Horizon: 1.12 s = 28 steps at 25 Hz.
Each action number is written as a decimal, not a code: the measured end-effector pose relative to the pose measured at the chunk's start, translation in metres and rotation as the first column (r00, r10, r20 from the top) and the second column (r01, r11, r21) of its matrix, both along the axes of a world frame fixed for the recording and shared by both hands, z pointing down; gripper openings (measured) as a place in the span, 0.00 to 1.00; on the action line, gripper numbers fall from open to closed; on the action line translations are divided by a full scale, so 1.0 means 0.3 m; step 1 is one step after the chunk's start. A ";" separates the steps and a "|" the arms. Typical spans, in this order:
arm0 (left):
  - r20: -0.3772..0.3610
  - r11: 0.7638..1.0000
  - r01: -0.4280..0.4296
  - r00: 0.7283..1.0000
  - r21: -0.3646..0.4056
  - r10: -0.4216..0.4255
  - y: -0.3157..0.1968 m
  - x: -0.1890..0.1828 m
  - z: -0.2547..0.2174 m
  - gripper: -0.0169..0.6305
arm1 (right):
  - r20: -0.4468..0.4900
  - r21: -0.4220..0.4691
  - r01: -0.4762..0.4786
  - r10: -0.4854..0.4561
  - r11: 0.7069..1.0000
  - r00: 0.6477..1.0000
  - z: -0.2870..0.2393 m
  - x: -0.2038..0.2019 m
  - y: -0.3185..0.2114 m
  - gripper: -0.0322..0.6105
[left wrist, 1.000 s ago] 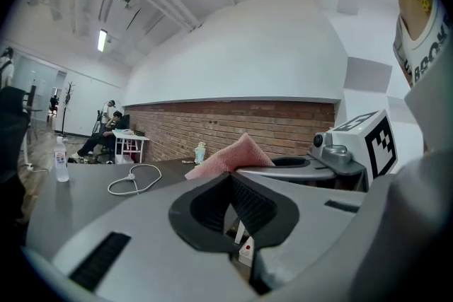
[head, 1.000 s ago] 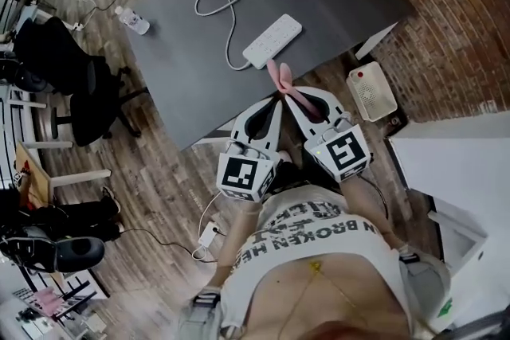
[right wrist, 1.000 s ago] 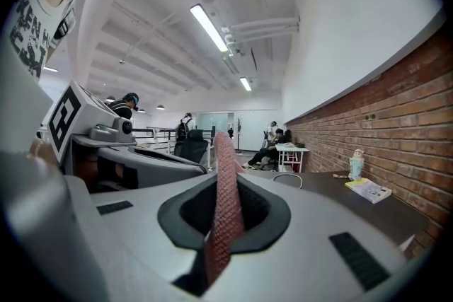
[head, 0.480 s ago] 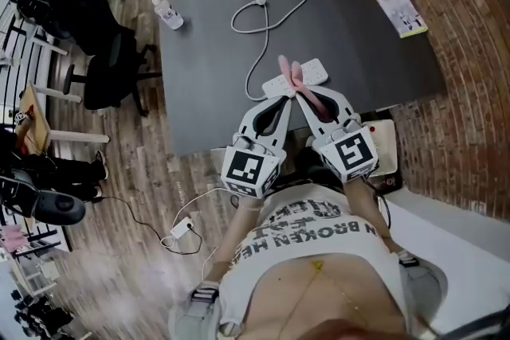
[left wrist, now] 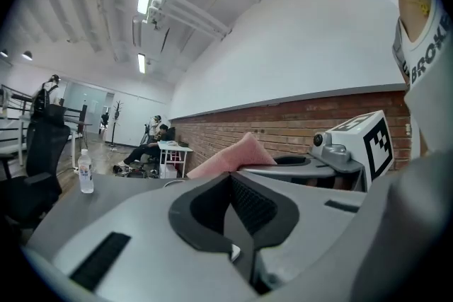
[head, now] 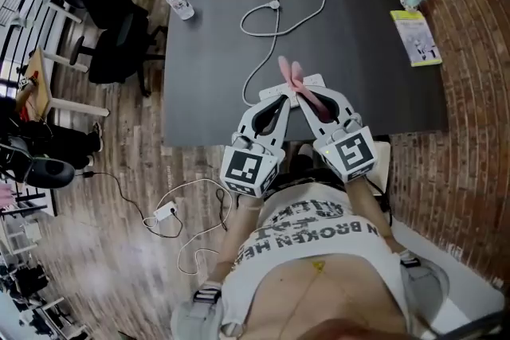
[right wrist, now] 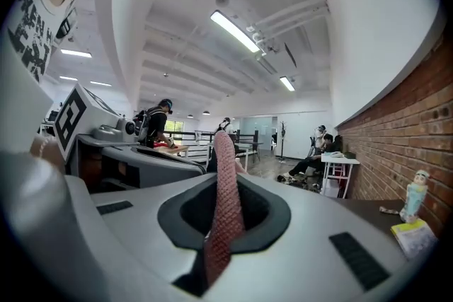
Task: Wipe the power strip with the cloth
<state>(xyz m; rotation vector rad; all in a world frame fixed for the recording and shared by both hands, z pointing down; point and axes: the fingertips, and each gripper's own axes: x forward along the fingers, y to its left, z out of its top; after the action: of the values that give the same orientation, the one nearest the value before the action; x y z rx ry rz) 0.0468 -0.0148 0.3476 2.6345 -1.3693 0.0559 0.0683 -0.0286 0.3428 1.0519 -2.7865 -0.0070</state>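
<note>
1. Nearest the body, two grey-white grippers with marker cubes are held side by side and angled inward, so that their tips almost meet. The left gripper point(head: 280, 100) is clenched. In the left gripper view nothing is seen between its jaws.
2. The right gripper point(head: 306, 99) is clamped on a pink woven cloth point(right wrist: 225, 152). The fabric is pinched between the jaws and stands up past the tips rather than hanging down.
3. In the head view the cloth point(head: 288, 72) is seen as two lobes just beyond the meeting tips, over the near half of the dark grey table top point(head: 199, 84).
4. The white oblong plastic power strip point(head: 317, 81) is found directly under and just ahead of both tips, partly covered by jaws and cloth. Whether the cloth touches it cannot be told.
5. The strip's long axis is laid across the person's front, left to right, with the right end a little farther off. Both grippers are pointed across it, not along it.
6. Both tips are about equally near, but only the right one carries the cloth, so the wipe is judged to fall to it. The cloth would have to be tipped down onto the top face, then drawn sideways along the length.
7. Farther off, the strip's white cable point(head: 279, 8) is led from the left end into a loop on the far half of the table, well apart from the wiping path.
</note>
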 end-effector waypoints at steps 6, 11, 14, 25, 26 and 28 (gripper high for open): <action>0.001 0.997 0.073 0.997 0.004 -0.073 -0.032 0.003 0.006 0.04 | 0.006 -0.018 0.063 -0.063 0.998 0.998 0.028 0.007 -0.044 0.08; 0.007 0.995 0.102 0.995 -0.006 -0.102 -0.045 -0.061 0.017 0.04 | 0.009 -0.029 0.094 -0.094 0.995 0.996 0.035 -0.054 -0.066 0.08; 0.017 0.993 0.116 0.993 -0.004 -0.115 -0.070 -0.124 0.016 0.04 | 0.002 -0.029 0.090 -0.090 0.995 0.996 0.033 -0.090 -0.093 0.08; 0.022 0.999 0.037 0.999 0.011 -0.037 -0.161 -0.234 0.039 0.04 | -0.027 -0.022 0.038 -0.039 0.999 0.999 0.048 -0.195 -0.164 0.08; 0.027 1.000 0.025 0.999 0.006 -0.026 -0.165 -0.245 0.056 0.04 | -0.030 -0.019 0.038 -0.038 0.999 0.999 0.058 -0.207 -0.166 0.08; 0.040 1.000 0.004 0.999 -0.003 -0.004 -0.169 -0.267 0.086 0.04 | -0.032 -0.017 0.031 -0.031 0.999 0.999 0.080 -0.223 -0.172 0.08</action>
<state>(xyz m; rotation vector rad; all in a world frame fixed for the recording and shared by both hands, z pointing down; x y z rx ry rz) -0.0334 -0.0655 0.3735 2.6420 -1.3861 0.1101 0.0014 -0.0803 0.3669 0.9960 -2.7693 -0.0050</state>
